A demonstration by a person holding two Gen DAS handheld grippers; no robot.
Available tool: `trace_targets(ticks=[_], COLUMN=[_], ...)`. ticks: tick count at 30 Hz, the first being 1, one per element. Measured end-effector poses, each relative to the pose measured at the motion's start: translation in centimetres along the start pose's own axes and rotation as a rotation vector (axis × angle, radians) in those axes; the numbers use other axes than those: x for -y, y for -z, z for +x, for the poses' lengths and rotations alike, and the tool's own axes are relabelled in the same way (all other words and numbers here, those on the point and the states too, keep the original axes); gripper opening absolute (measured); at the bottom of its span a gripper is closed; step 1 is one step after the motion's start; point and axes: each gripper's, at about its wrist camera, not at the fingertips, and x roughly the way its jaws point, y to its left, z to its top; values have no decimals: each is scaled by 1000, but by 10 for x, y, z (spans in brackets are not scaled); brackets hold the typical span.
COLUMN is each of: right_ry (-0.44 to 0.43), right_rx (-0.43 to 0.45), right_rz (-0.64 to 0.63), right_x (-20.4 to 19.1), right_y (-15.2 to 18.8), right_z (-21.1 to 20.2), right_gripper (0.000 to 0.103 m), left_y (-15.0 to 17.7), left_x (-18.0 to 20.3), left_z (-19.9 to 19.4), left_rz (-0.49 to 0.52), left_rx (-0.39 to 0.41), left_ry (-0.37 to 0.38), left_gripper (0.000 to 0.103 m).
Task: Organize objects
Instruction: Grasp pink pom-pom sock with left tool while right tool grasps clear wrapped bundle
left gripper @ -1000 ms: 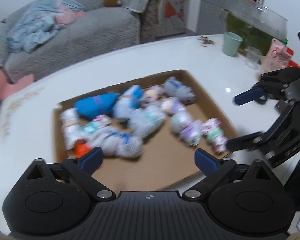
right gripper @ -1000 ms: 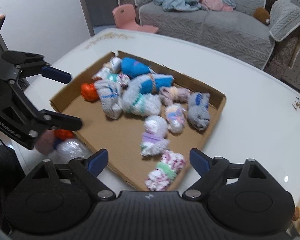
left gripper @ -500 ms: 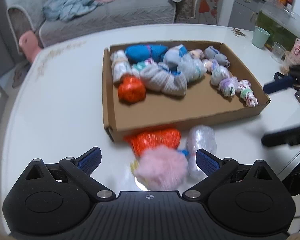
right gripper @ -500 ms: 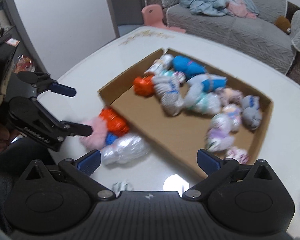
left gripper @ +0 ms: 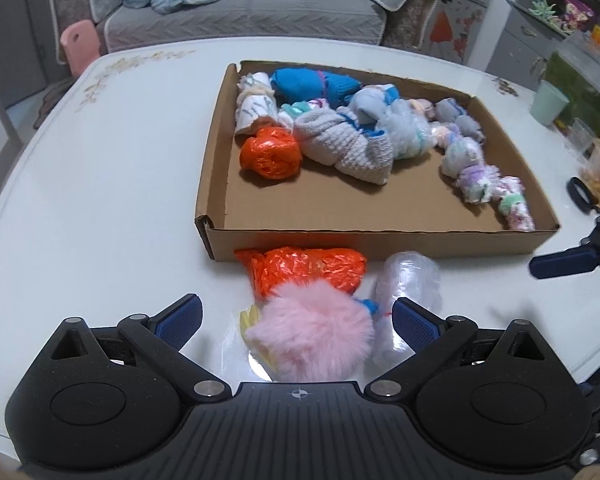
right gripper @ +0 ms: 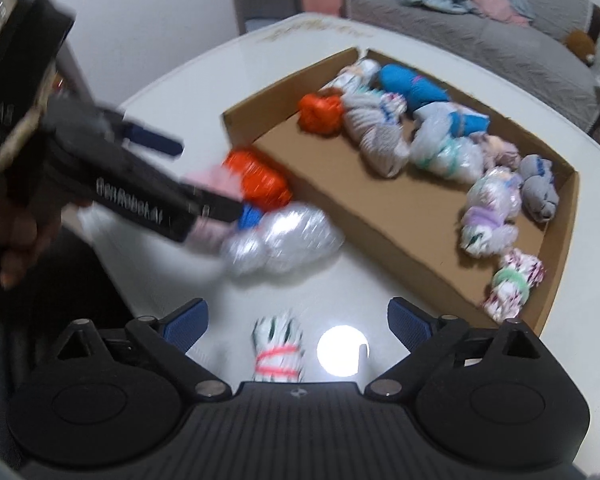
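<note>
A: Bundles fill the far part of the cardboard tray [left gripper: 216, 236]: a blue roll [left gripper: 300, 84], a grey knitted roll [left gripper: 340, 144], an orange crinkled ball [left gripper: 270, 152] by the tray's left wall, and a chain of pale wrapped ones running toward the right wall.

B: And outside the tray?

A: Just in front of its near wall, on the white desk [left gripper: 100, 184], lie an orange bag [left gripper: 304, 270], a clear plastic bundle [left gripper: 408, 284] and a pink fluffy pompom [left gripper: 312, 338], all packed close together. The orange bag touches the tray's wall.

B: Where is the left gripper [left gripper: 296, 318]?

A: Over that pile, fingers spread wide, with the pompom lying between them; neither pad visibly touches it.

B: The right one?

A: The right gripper [right gripper: 298, 318] is also spread apart, holding nothing. A small white bundle tied with a red band [right gripper: 278, 354] lies on the desk between its fingers, near the desk's edge. That view is blurred.

B: Beyond the desk?

A: A grey sofa [left gripper: 240, 12] with heaped clothes.
</note>
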Motion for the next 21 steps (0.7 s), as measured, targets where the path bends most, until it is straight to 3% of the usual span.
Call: trace_targets(ticks=[11, 18, 21], right_ry=[11, 15, 2], right_rx=[-12, -9, -23], right_rz=[-45, 66, 141], right_x=[-11, -5, 1], right_y=[-9, -24, -30], right_z=[14, 29, 36], right_gripper=[96, 97, 98], left_y=[15, 18, 17], left_x=[-43, -43, -38], left_z=[5, -8, -10], left_rz=[-97, -35, 9], left_rx=[-46, -27, 3], left_ry=[-75, -106, -85], left_gripper=[103, 102, 102])
